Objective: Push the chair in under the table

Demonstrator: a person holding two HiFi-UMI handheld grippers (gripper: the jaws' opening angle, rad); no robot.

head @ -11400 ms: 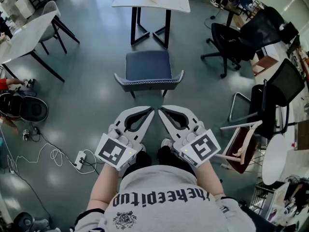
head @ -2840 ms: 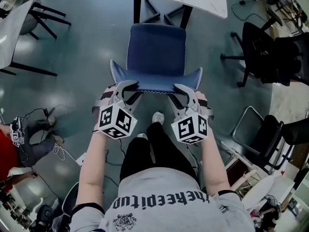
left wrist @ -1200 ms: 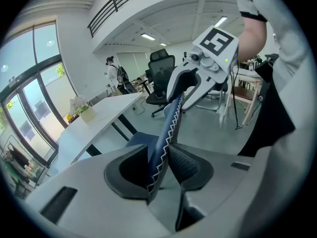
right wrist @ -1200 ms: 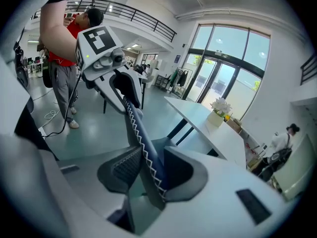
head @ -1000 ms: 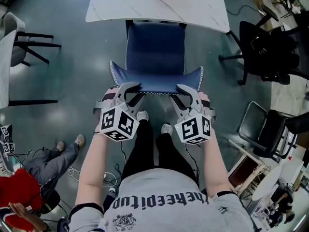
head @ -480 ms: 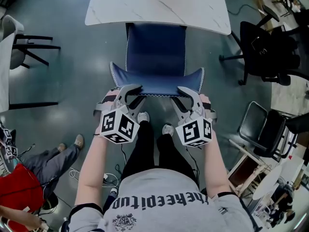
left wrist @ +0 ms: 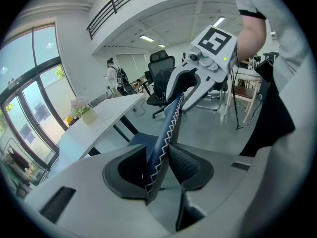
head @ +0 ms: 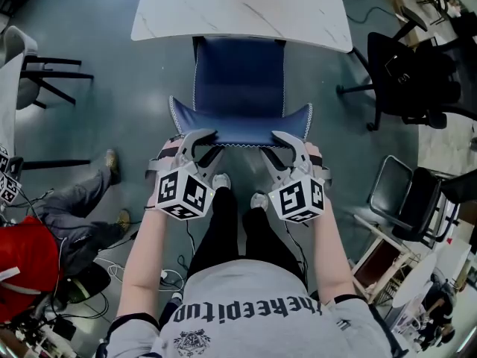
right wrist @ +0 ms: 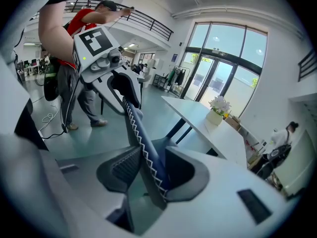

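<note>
Left fingers: the fingers [left wrist: 192,166] of your left gripper [left wrist: 159,165] are closed on the top edge of the backrest [head: 238,130]. The dark blue edge with its white zigzag stitching runs up between them, and both inner faces lie against it.
Right fingers: the fingers [right wrist: 120,171] of your right gripper [right wrist: 144,175] have just been opening. The same backrest edge is between them. It leans on the finger at the right side of that view, and the other finger does not press it firmly.
Hands: you hold both grippers side by side, slanting down, one near each end of the backrest, with the marker cubes toward you.
Chair: the chair [head: 238,73] stands straight before you on the grey floor [head: 127,88], its back to you. The far end of the blue seat is under the near edge of the white surface [head: 238,10]. The rest of the seat and the backrest are outside it.
Surface: it has dark legs below, and a small pot with white flowers [right wrist: 216,114] stands on it.
Your feet: your shoes [head: 221,181] are just behind the backrest, between the two grippers.
Around: a black office chair [head: 406,66] is well apart at your right. A person in red [head: 26,263] is at your left.
</note>
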